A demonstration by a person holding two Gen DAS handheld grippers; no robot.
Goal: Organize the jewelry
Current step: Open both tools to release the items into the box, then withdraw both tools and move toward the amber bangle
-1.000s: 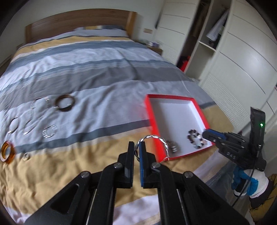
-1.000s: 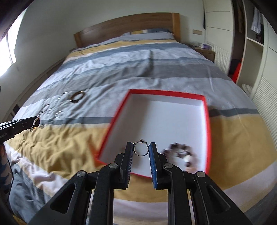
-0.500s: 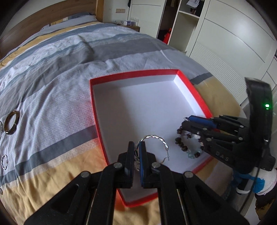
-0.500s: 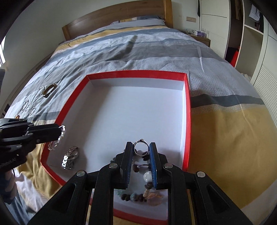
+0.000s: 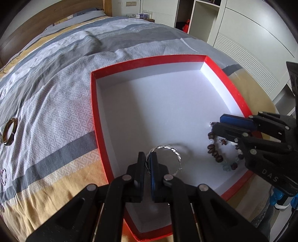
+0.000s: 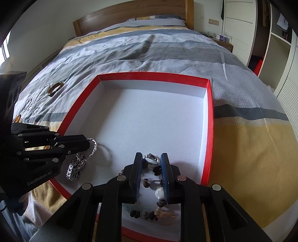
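Observation:
A red box (image 5: 226,77) with a white floor lies on the bed; it also shows in the right wrist view (image 6: 210,119). My left gripper (image 5: 148,160) is shut on a twisted silver bangle (image 5: 172,149) and holds it just above the box's near left floor. My right gripper (image 6: 151,161) is shut on a small silver ring (image 6: 151,158), low over a brown bead bracelet (image 6: 158,172) lying in the box. A silver link bracelet (image 6: 74,168) lies in the box under the left gripper (image 6: 87,144).
Several loose pieces lie on the striped bedspread left of the box: a brown bangle (image 5: 8,133), a small silver ring (image 5: 3,176), chains and rings (image 6: 35,104). White wardrobes (image 5: 251,35) stand to the right, the wooden headboard (image 6: 130,16) at the far end.
Both grippers have moved forward and down into the box. The ring now hangs just over the bead bracelet, and the bangle is close above the box floor.

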